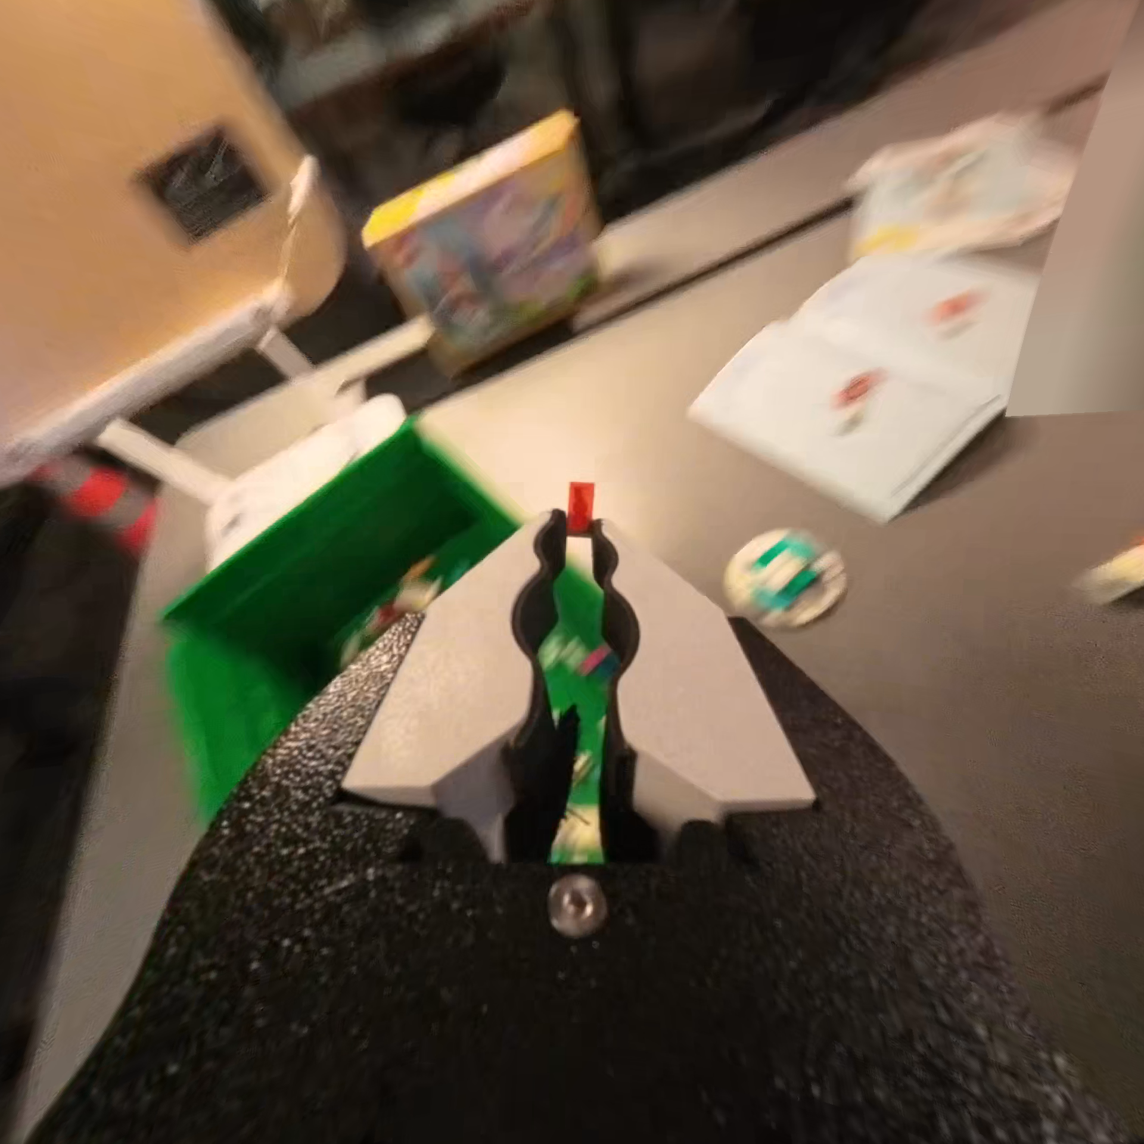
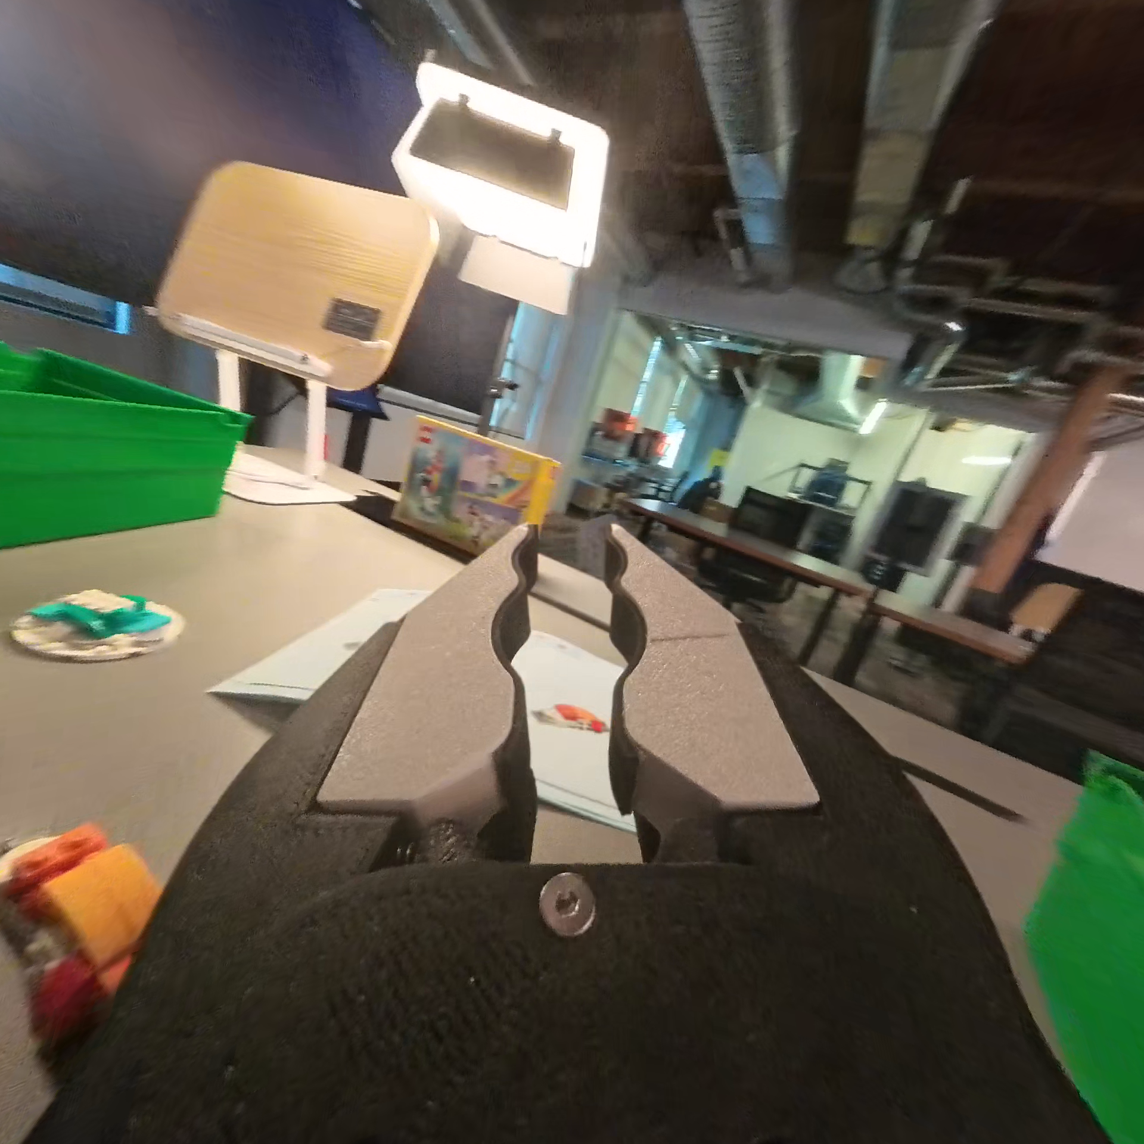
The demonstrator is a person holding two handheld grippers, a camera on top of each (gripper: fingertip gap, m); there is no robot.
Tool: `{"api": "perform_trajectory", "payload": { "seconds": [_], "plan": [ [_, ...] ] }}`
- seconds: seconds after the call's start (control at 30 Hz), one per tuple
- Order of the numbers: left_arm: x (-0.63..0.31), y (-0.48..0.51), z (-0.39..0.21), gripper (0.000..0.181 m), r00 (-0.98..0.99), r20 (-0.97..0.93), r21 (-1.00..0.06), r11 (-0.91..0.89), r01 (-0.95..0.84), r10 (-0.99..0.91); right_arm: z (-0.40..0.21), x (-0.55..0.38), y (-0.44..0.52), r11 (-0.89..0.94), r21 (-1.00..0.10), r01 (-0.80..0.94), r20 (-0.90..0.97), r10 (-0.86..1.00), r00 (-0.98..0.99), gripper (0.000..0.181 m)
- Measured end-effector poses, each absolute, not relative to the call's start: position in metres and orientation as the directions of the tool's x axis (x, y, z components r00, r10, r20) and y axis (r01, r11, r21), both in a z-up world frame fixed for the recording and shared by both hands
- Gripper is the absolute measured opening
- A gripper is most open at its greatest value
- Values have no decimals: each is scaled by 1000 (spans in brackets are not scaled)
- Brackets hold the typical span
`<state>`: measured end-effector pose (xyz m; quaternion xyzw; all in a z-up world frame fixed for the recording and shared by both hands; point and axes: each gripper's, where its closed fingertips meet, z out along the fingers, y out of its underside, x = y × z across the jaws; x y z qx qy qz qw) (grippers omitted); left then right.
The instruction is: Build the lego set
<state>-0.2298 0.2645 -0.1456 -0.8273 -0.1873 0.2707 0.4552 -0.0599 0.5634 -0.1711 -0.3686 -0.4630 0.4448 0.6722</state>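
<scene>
My left gripper (image 1: pixel 580 526) is shut on a small red lego piece (image 1: pixel 580 504) and holds it up above the green bin (image 1: pixel 322 557) of loose pieces. A round white plate with a teal build (image 1: pixel 786 579) lies on the table to the right of it; it also shows in the right wrist view (image 2: pixel 96 622). My right gripper (image 2: pixel 568 540) is open and empty, raised over the open instruction booklet (image 2: pixel 569 712). An orange, red and yellow build (image 2: pixel 74 916) sits at the lower left of the right wrist view.
The lego box (image 1: pixel 489 247) stands at the table's far edge, also in the right wrist view (image 2: pixel 476 495). A wooden stand (image 2: pixel 291 272) and a lit lamp (image 2: pixel 507 167) are behind. The booklet (image 1: pixel 866 384) lies at the right. Another green bin (image 2: pixel 1089 959) is at the right. Across from one pair of fingers to the other is roughly 35 cm.
</scene>
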Motion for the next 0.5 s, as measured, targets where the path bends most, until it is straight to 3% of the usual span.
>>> {"api": "perform_trajectory", "payload": {
  "seconds": [0.17, 0.3, 0.5],
  "plan": [
    [-257, 178, -206, 6, 749, -351, -577, -760, 299, 562, -183, -63, 578, 391, -899, -195, 339, 906, 255, 18],
    [-269, 150, -240, 6, 815, -371, -399, -869, 293, 446, -193, -69, 589, 407, -905, -126, 356, 884, 303, 18],
    [-251, 137, -276, 6, 933, -60, -202, -919, 337, 356, -201, -73, 598, 450, -892, -42, 407, 840, 358, 17]
  ]
}}
